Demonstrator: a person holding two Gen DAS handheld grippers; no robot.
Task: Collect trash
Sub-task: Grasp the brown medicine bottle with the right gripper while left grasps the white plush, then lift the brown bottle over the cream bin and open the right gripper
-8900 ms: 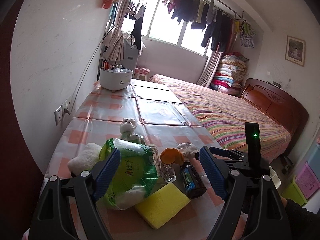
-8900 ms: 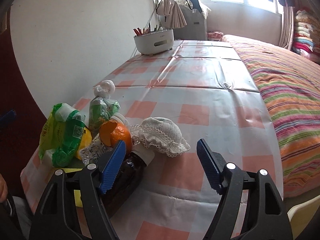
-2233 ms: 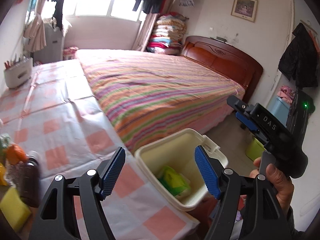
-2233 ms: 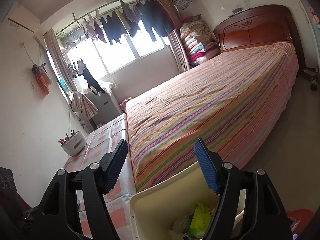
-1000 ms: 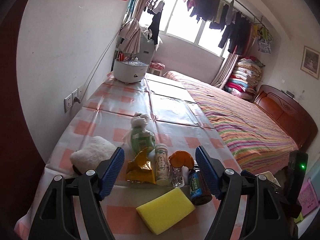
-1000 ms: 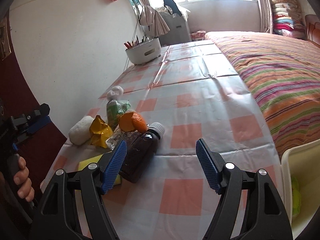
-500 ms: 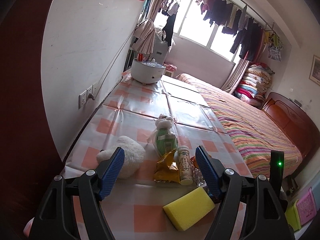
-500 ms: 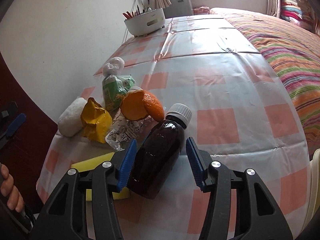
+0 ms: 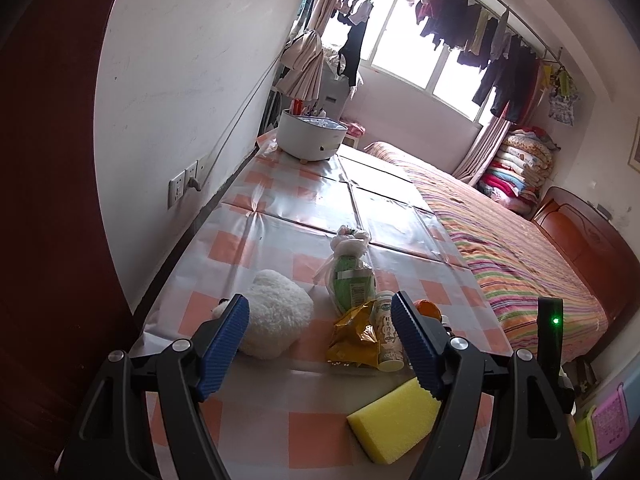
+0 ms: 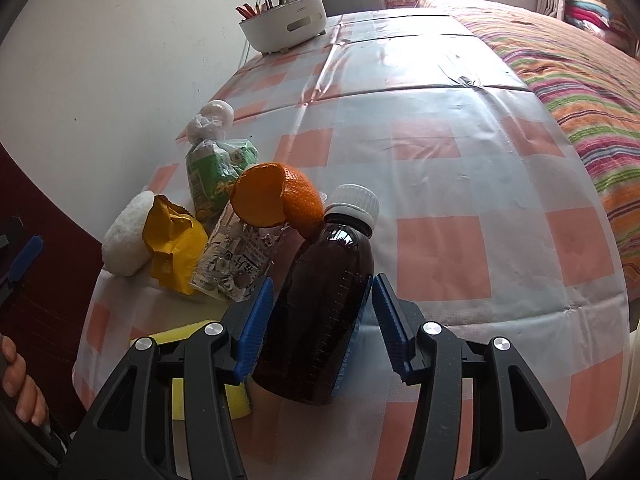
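A brown bottle [image 10: 332, 256] with a white cap lies on the checked table [image 10: 440, 152]. My right gripper [image 10: 322, 282] is shut on its body, one blue pad against each side. Against the bottle's neck lie an orange peel [image 10: 276, 196] and a clear printed packet [image 10: 236, 264]. A crumpled yellow wrapper [image 10: 172, 248] and a knotted green bag [image 10: 216, 168] lie further left. My left gripper [image 9: 320, 304] hangs open above the near table end. The yellow wrapper [image 9: 354, 336] and a small white bottle [image 9: 388, 332] show between its fingers, untouched.
A white fluffy pad [image 9: 272, 320] and a yellow sponge [image 9: 392, 420] lie near the table's front edge. A white pen holder [image 9: 312, 136] stands at the far end by the wall. A striped bed [image 9: 520, 260] runs along the right side. A hand [image 10: 20, 384] shows at lower left.
My right gripper dropped down over the brown bottle and its jaws narrowed onto it. The left gripper drifted a little, so the table now looks further to the right; its jaws stayed wide.
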